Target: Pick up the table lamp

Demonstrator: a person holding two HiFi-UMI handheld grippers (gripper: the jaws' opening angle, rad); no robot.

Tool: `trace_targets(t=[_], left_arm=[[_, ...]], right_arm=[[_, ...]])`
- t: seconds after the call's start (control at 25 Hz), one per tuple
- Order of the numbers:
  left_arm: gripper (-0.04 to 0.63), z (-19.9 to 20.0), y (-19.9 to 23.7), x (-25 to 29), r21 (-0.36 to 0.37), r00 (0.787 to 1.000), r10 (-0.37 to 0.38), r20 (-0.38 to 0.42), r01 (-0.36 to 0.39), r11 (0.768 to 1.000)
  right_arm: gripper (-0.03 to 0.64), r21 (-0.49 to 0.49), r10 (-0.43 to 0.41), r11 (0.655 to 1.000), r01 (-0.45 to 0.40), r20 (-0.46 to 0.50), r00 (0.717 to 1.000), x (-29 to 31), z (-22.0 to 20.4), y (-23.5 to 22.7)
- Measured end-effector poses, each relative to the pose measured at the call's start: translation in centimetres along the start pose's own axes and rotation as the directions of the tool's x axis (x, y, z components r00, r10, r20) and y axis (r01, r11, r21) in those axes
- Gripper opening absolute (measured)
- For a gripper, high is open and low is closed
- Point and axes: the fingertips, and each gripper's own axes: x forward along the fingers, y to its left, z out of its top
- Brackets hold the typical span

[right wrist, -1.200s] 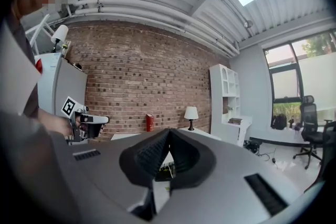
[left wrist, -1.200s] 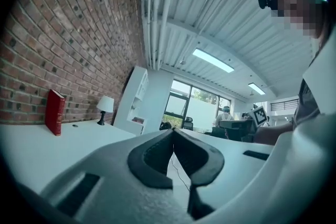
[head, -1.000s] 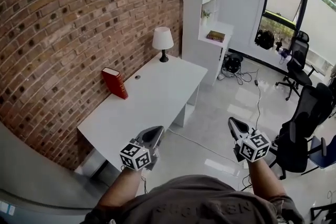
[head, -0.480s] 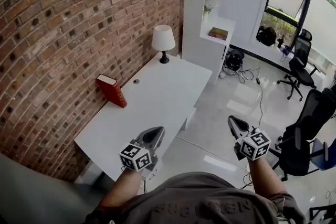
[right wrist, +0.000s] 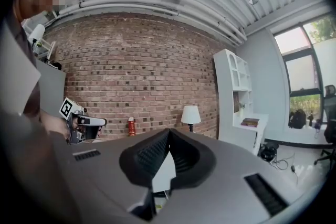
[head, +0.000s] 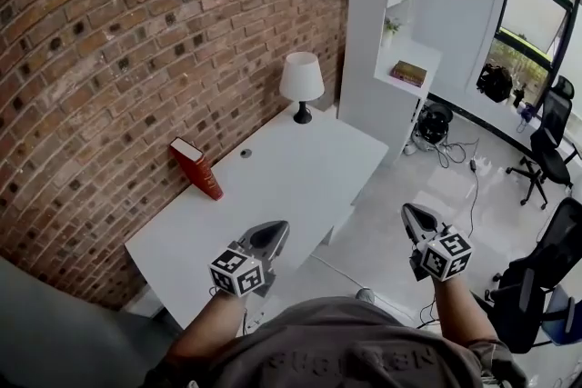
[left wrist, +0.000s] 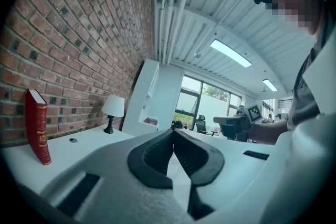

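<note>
Both claws [head: 270, 233] [head: 412, 213] closer, lamp [head: 301, 79] nearer

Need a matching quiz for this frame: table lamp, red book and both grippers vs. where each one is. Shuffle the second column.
Things:
1. white-shaded table lamp with a dark base
2. red hardcover book
3. left gripper
4. right gripper

Places:
A. over the grey floor, beside the desk, jaws shut
B. far end of the white desk, next to the white shelf unit
C. standing on the desk against the brick wall
D. at the desk's near edge, jaws shut

Pairs: 1-B, 2-C, 3-D, 4-A
</note>
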Motion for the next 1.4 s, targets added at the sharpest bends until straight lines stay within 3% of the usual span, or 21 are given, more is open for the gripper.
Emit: trace_targets(t=[0.4,0.6,0.88,1.28,1.4], left_arm=[[0.002,2.6,3.4,19.5,-0.051,0.986,0.146,0.082,-0.142,0.989],[0.003,4.2,4.7,27.0,-0.055,0.978,0.181,0.102,-0.176,0.983],[0.002,4.7,8.6,31.3,-0.051,0.974,0.214,0.069,-0.211,0.976],[0.003,5.9,20.1,34.7,-0.015,0.986,0.165,0.028,-0.165,0.986],[0.002,6.1,22.4,36.3,-0.028,0.983,0.183,0.023,-0.182,0.983]], right_arm=[[-0.006,-0.060,0.156,0.986,-0.158,-0.035,0.987,10.3,3.3,-18.6],[-0.006,-0.056,0.212,0.975,-0.214,-0.048,0.976,14.9,4.0,-25.4],[-0.006,-0.024,0.256,0.966,-0.258,-0.065,0.964,21.5,4.0,-28.6],[-0.006,-0.028,0.200,0.979,-0.203,-0.070,0.977,32.2,5.7,-28.4],[-0.006,-0.033,0.197,0.979,-0.199,-0.063,0.978,34.2,6.1,-29.4]])
